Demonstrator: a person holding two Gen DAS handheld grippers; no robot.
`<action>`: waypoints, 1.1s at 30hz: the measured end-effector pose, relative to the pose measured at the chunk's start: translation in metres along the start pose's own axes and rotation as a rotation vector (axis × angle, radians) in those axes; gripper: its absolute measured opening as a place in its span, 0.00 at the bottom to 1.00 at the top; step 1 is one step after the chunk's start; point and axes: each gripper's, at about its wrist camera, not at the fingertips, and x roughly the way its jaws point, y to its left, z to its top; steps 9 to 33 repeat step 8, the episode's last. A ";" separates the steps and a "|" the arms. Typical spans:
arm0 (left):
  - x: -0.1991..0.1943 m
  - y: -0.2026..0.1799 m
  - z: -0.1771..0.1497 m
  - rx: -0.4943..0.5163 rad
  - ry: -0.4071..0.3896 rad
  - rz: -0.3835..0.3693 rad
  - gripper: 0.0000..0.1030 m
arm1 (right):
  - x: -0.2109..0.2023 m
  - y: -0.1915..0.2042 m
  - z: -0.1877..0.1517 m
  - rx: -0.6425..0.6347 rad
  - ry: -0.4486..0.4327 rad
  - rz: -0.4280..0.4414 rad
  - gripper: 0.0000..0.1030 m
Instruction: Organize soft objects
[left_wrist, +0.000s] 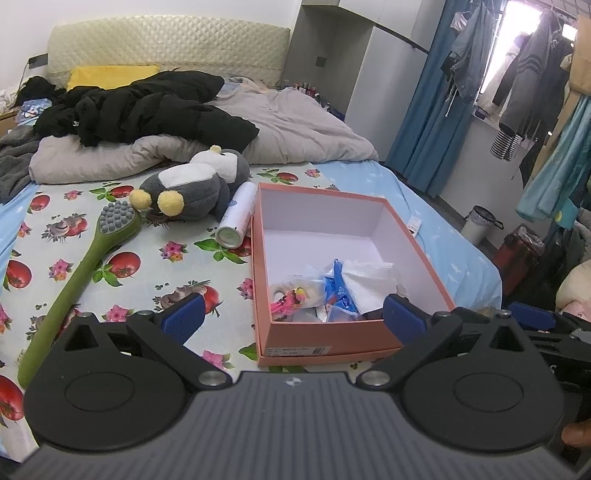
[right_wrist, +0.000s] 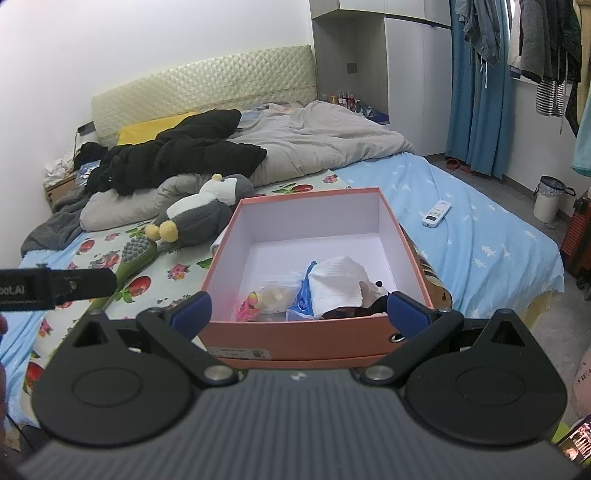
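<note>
An open pink box (left_wrist: 317, 334) (right_wrist: 295, 336) sits on the bed. Inside it lie a white cloth (left_wrist: 369, 282) (right_wrist: 338, 286), a blue packet (left_wrist: 340, 291) (right_wrist: 303, 299) and a small pink toy in a clear bag (left_wrist: 291, 297) (right_wrist: 255, 301). A grey penguin plush (left_wrist: 192, 184) (right_wrist: 199, 214) lies on its side left of the box. My left gripper (left_wrist: 293, 314) is open and empty in front of the box. My right gripper (right_wrist: 299, 308) is open and empty at the box's near wall.
A green massage brush (left_wrist: 74, 273) (right_wrist: 136, 254) and a white spray can (left_wrist: 238, 216) lie left of the box. A black jacket (left_wrist: 140, 107) and grey duvet (left_wrist: 295, 125) fill the bed's far end. A white remote (right_wrist: 436, 213) lies on the blue sheet at right.
</note>
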 end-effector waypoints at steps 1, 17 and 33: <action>0.000 -0.001 0.000 0.003 0.000 0.000 1.00 | 0.000 0.000 0.000 0.000 0.001 0.000 1.00; 0.000 -0.002 0.000 0.004 0.001 -0.012 1.00 | 0.000 -0.002 0.000 0.012 0.001 0.004 1.00; 0.000 -0.002 0.000 0.004 0.001 -0.012 1.00 | 0.000 -0.002 0.000 0.012 0.001 0.004 1.00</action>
